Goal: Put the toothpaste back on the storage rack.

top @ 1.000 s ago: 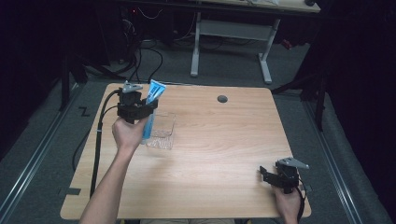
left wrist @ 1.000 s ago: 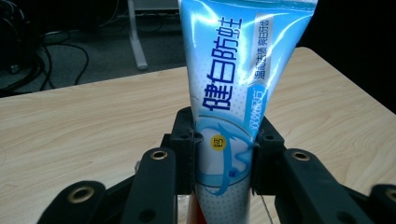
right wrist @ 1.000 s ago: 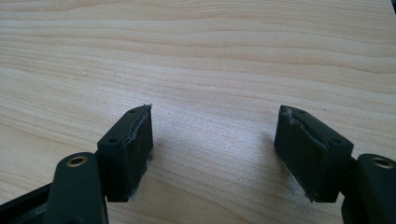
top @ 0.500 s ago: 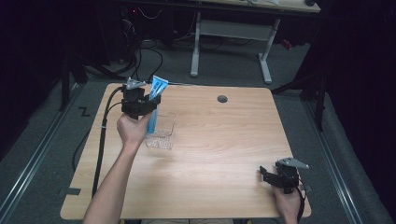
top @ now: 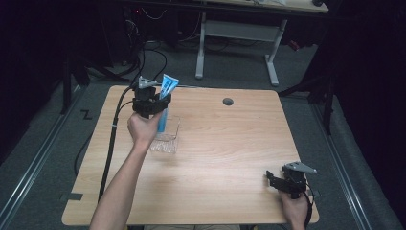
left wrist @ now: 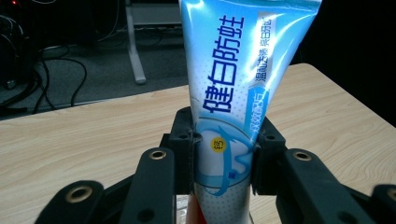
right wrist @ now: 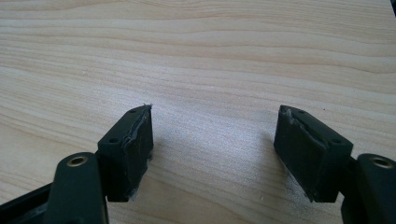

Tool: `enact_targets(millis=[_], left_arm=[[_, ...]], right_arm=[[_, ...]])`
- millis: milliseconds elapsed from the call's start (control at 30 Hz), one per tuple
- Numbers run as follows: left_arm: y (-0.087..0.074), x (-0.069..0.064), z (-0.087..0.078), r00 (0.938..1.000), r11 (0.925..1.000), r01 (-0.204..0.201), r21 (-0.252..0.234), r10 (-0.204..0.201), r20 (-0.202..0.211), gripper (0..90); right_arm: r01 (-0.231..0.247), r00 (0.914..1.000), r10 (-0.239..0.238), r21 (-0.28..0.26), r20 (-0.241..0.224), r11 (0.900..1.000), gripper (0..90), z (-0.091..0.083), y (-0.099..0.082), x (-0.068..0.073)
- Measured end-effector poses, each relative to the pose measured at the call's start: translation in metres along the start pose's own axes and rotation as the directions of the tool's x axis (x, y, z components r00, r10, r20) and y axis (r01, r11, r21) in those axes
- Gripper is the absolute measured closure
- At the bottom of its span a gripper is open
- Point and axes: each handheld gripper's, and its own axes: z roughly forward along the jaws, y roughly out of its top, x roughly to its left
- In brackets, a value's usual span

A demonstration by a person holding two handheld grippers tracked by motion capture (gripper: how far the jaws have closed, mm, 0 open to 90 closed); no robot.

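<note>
A: The blue-and-white plastic toothpaste tube [left wrist: 233,93] is pinched low on its body between the fingers [left wrist: 183,149] of the left gripper [top: 152,103], standing nearly upright with its flat crimped end up, at the upper left of the high view. Its lower end hangs over the clear plastic box [top: 166,136] just below it

B: So what could go wrong?

A: In my judgement, the tube is soft and slick; the grip sits low and most of the length stands above the fingers, so it may lean or swivel in the clamp. If it is let go while tilted, it could tip over the low clear wall and land on the pale wooden tabletop [top: 225,158]

B: And the box itself?

A: It looks light, and nothing steadies it. A nudge from the tube's end could shove it along the wood

B: The other hand?

A: The right gripper [top: 282,179] rests on the tabletop at the lower right of the high view, well apart, fingers [right wrist: 128,149] spread wide with nothing between them – too far to help
</note>
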Motion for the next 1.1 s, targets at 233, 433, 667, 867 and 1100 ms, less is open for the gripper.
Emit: enact_targets(millis=[233, 433, 667, 867, 1100], left_arm=[[-0.003, -0.005, 0.010, 0.9993, 0.9991, -0.035, 0.025, 0.035, -0.010, 67.3], [-0.006, -0.004, 0.014, 0.9988, 0.9981, -0.044, 0.043, 0.044, -0.019, 67.1], [-0.011, -0.002, 0.014, 0.9986, 0.9970, -0.046, 0.062, 0.048, -0.021, 66.8], [-0.015, -0.001, 0.016, 0.9982, 0.9957, -0.053, 0.076, 0.055, -0.024, 66.7], [-0.021, -0.001, 0.018, 0.9979, 0.9940, -0.057, 0.093, 0.060, -0.024, 66.7]], right_arm=[[0.000, 1.0000, 0.000, 0.001, 0.002, 1.0000, 28.5, 0.000, 0.000, 0.000], [0.014, 0.9998, -0.014, 0.005, 0.013, 0.9999, 28.4, 0.000, 0.000, 0.002], [0.014, 0.9998, -0.014, 0.004, 0.013, 0.9999, 28.4, 0.001, 0.000, 0.002], [0.016, 0.9998, -0.016, 0.003, 0.013, 0.9999, 28.4, 0.001, 0.000, 0.002], [0.015, 0.9998, -0.015, 0.004, 0.013, 0.9999, 28.4, 0.001, 0.000, 0.002]])
